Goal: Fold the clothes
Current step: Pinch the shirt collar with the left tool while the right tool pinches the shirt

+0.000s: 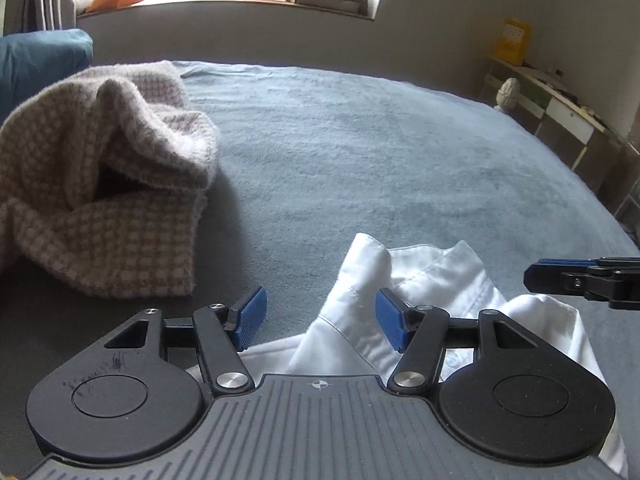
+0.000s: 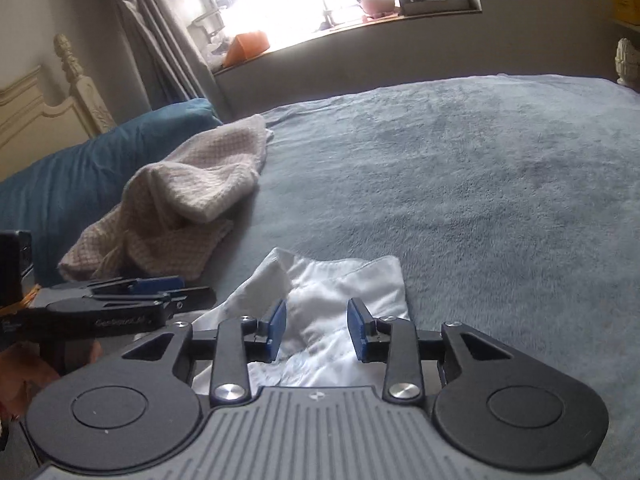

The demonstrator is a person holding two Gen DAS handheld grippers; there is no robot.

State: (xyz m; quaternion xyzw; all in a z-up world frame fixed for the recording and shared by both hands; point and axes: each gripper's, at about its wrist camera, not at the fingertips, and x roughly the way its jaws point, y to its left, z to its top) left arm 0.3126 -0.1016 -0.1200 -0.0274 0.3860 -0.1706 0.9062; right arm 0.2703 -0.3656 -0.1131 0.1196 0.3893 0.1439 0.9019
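Note:
A white shirt (image 1: 420, 288) lies crumpled on the grey-blue bed cover (image 1: 380, 152), close under both grippers. My left gripper (image 1: 320, 322) is open, its blue pads on either side of a raised fold of the shirt without closing on it. The right gripper's fingers (image 1: 580, 278) show side-on at the right edge of the left wrist view. In the right wrist view the same shirt (image 2: 320, 292) lies between the open right gripper (image 2: 318, 330) pads, and the left gripper (image 2: 132, 292) is seen side-on at the left.
A beige checked knit garment (image 1: 100, 184) is heaped to the left, next to a blue pillow (image 2: 88, 168). A cream headboard (image 2: 40, 108) stands beyond. A window sill (image 1: 224, 0) with clutter is at the back, and a shelf unit (image 1: 560, 104) flanks the bed's right side.

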